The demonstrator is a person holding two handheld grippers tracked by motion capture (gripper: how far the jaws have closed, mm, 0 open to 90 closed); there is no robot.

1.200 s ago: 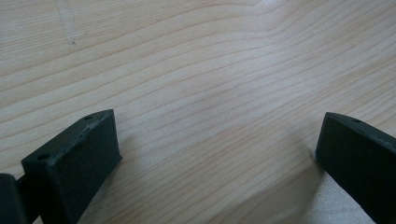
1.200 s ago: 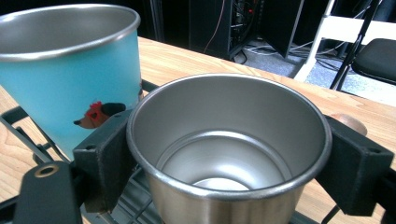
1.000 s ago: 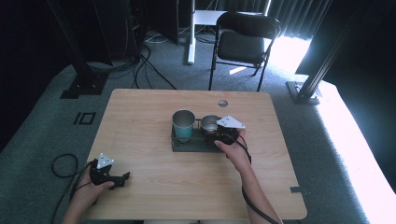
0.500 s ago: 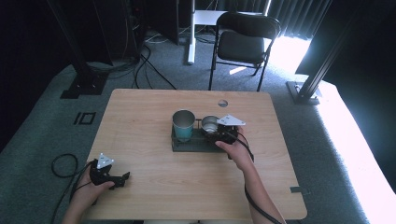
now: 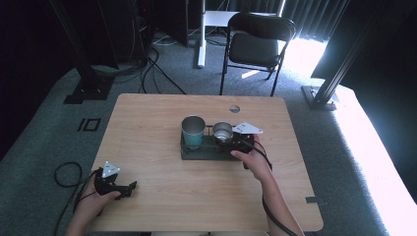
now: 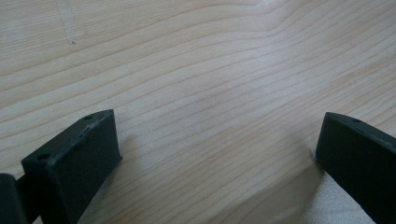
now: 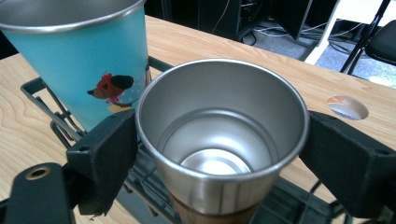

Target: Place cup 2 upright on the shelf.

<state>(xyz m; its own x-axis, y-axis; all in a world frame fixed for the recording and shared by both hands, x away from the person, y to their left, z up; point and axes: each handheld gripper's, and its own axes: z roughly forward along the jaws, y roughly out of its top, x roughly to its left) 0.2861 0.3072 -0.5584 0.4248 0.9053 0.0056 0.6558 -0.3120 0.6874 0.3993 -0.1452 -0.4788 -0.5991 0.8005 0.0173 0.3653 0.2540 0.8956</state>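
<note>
A dark wire rack point(image 5: 196, 153) sits at the table's middle with two cups standing in it. The teal cup point(image 5: 193, 132) with a cartoon dog print point(image 7: 79, 65) is on the rack's left. Beside it stands a bare steel cup point(image 5: 222, 132), empty inside point(image 7: 224, 140). My right gripper point(image 5: 230, 142) reaches it from the near right, its jaws pressed against both sides of the cup point(image 7: 219, 154). My left gripper point(image 5: 129, 188) rests on the table's front left corner, open, with bare wood between its jaws point(image 6: 215, 154).
The wooden table point(image 5: 162, 196) has a round cable hole point(image 5: 234, 108) behind the rack. A black folding chair point(image 5: 258, 46) stands beyond the far edge. Cables lie on the grey floor at the left point(image 5: 66, 172).
</note>
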